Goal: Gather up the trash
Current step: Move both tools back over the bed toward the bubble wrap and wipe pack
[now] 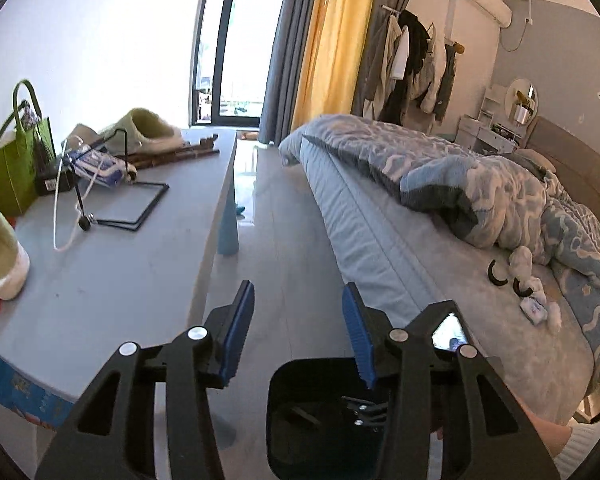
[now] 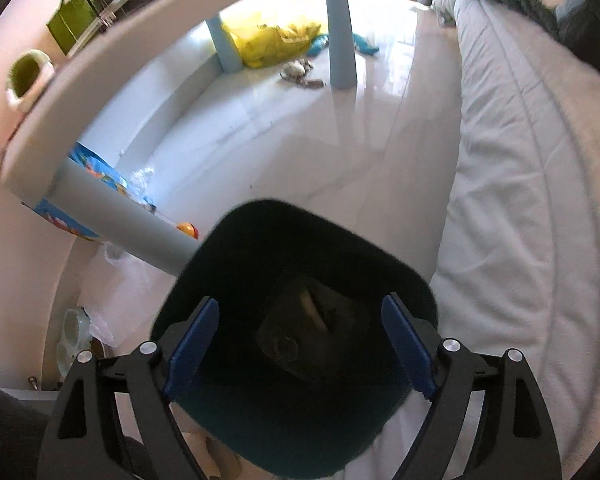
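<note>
Fingers on both of our grippers stand spread with nothing pinched: those of the left gripper (image 1: 298, 330) frame bare floor at the bottom centre of its view, and those of the right gripper (image 2: 300, 344) hang parted over the mouth of the dark bin (image 2: 296, 320), which fills the lower middle of the right wrist view and shows again at the bottom of the left one. Something brownish lies at the bin's bottom (image 2: 316, 336); we think it is trash already dropped, though the blur and shadow leave us unsure. What we still have to collect seems to be the crumpled white tissues (image 1: 520, 260) on the bed (image 1: 420, 280) at the right edge of the left view, lying just beside some dark curved clips and a small blue-and-white packet. The risk we see is picking wrongly there: the pieces lie close, so a broad closing could take a clip or the packet with the paper. The soft bedding could also bunch between the pads. A careless swing might knock the bin, standing on glossy pale floor between the bed and the grey worktop (image 1: 120, 272) at left. That worktop carries a green bag (image 1: 16, 164), slippers and a wire stand; curtains and a window sit upper centre.
</note>
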{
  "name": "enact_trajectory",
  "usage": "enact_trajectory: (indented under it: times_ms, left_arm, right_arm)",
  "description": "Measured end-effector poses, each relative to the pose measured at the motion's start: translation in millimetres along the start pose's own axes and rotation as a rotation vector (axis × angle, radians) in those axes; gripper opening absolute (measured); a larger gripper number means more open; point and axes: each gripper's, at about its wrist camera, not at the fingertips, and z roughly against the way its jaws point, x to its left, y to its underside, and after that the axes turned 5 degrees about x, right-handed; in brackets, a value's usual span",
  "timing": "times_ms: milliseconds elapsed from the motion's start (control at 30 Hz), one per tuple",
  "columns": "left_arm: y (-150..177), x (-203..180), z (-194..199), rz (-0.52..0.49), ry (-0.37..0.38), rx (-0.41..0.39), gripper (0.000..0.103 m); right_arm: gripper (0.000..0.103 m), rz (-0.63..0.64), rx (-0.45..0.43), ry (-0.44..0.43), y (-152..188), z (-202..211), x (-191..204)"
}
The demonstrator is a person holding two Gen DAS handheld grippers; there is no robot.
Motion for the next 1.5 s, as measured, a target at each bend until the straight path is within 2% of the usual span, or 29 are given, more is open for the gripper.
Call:
enact_trajectory:
  times_ms: [233, 400, 467, 667, 1067, 1500]
  left_arm:
    - [-9.8, -18.8, 6.8, -0.002, 0.016, -0.038, 0.051]
    - [-17.1, -39.3, 9.2, -0.008, 0.039, -0.060, 0.058]
    - [-19.0, -46.3, 10.4, -0.008, 0.038, -0.076, 0.068]
    - [-21.5, -69.8, -1.9, -0.010, 0.059, -0.060, 0.071]
    - [-15.4, -118.8, -29.8, -0.075, 0.102, -0.016, 0.082]
    - [-8.3, -168.2, -59.5, -0.103, 0.159, 0.014, 0.089]
  right_arm:
    - [0.085, 0.050, -0.135, -0.030, -0.3, 50.6, -0.7]
    - [0.085, 0.060, -0.215, -0.023, 9.1, 85.4, -13.3]
    - [0.085, 0.055, -0.246, -0.026, 14.7, 98.5, -21.7]
    - [0.085, 0.055, -0.346, 0.011, 34.0, 139.2, -52.6]
    - [0.091, 0.044, -0.457, 0.068, 74.7, 194.4, -111.8]
    - [0.094, 0.020, -0.515, 0.080, 132.7, 232.3, -187.2]
